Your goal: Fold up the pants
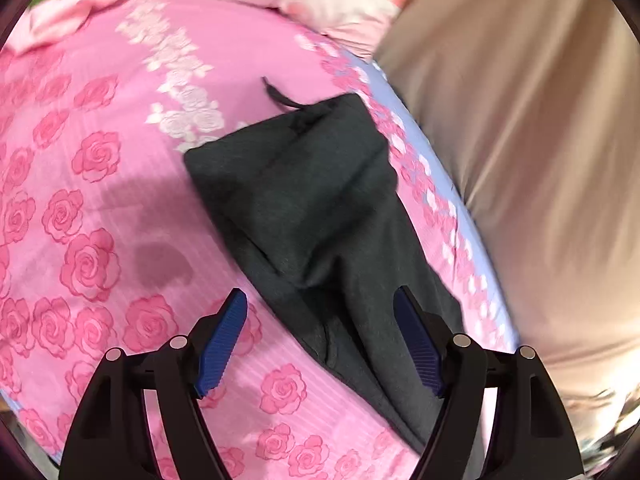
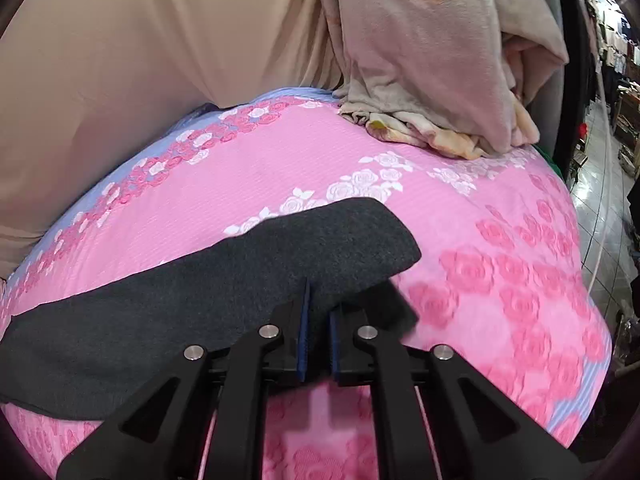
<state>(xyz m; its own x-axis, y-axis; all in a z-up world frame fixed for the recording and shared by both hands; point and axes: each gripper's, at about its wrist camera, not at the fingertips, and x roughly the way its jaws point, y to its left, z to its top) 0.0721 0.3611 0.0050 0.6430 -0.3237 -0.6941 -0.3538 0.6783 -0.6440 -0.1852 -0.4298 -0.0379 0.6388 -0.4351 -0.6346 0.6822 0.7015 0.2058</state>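
Right gripper [image 2: 318, 312] clenched on pants [image 2: 224, 292] hem end, lifted off bed [image 2: 500, 280]; leg's long axis runs away to my left. Left gripper [image 1: 320, 340] spread wide, hovering over mid-leg w/ nothing held; waistband [image 1: 320, 120] lies ahead, near bed's edge. Right is nearer the fold end, I judge.

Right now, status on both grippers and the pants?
Left gripper open, hovering over the dark grey pants. Right gripper shut on the pants leg end. Pants on pink bedsheet; beige blanket piled beyond, clear.
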